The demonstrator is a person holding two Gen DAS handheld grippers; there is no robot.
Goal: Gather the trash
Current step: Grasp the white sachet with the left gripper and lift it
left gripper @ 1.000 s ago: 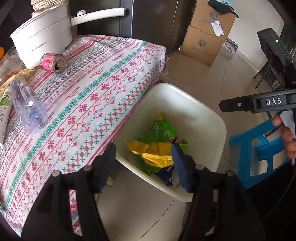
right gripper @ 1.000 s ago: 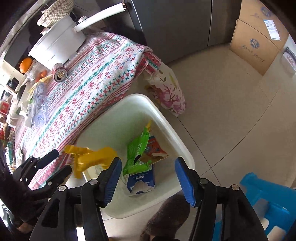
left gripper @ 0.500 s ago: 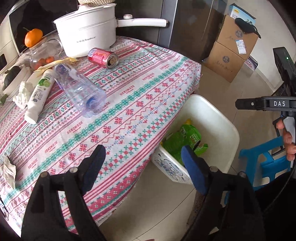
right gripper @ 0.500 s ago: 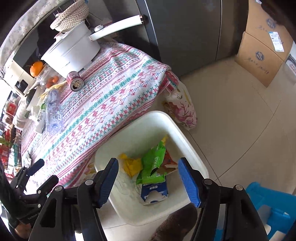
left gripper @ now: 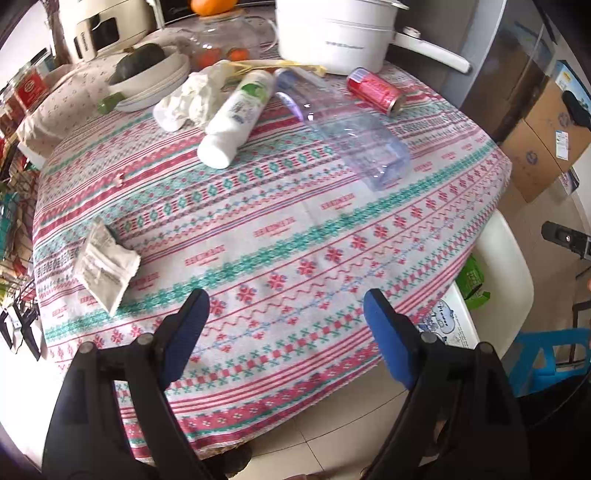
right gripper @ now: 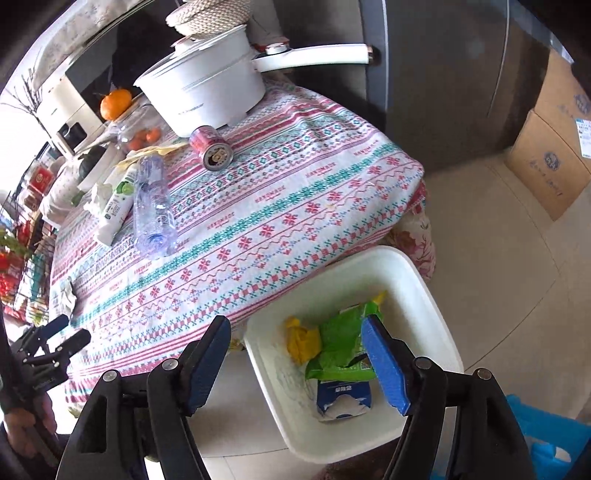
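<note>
My left gripper (left gripper: 284, 299) stands open and empty above the patterned tablecloth (left gripper: 295, 229) near its front edge. On the cloth lie a crumpled paper wrapper (left gripper: 105, 266), a clear plastic bottle (left gripper: 351, 129), a red can (left gripper: 375, 90), a white tube (left gripper: 236, 118) and a crumpled tissue (left gripper: 192, 99). My right gripper (right gripper: 295, 325) hangs over the white bin (right gripper: 424, 295) beside the table, its jaws opening with nothing between them. Inside the bin lie a yellow wrapper (right gripper: 301, 339), a green wrapper (right gripper: 340, 347) and a blue-and-white carton (right gripper: 343, 400).
A white pot (left gripper: 332, 33) with a long handle and a bowl (left gripper: 147, 74) holding a dark vegetable stand at the back of the table. Cardboard boxes (right gripper: 554, 140) sit on the tiled floor. A blue stool (right gripper: 546, 443) stands right of the bin, and a floral bag (right gripper: 417, 240) behind it.
My left gripper swung from above the bin to above the table and opened wider. The yellow wrapper dropped into the bin. My right gripper pulled back a little and its jaws widened.
</note>
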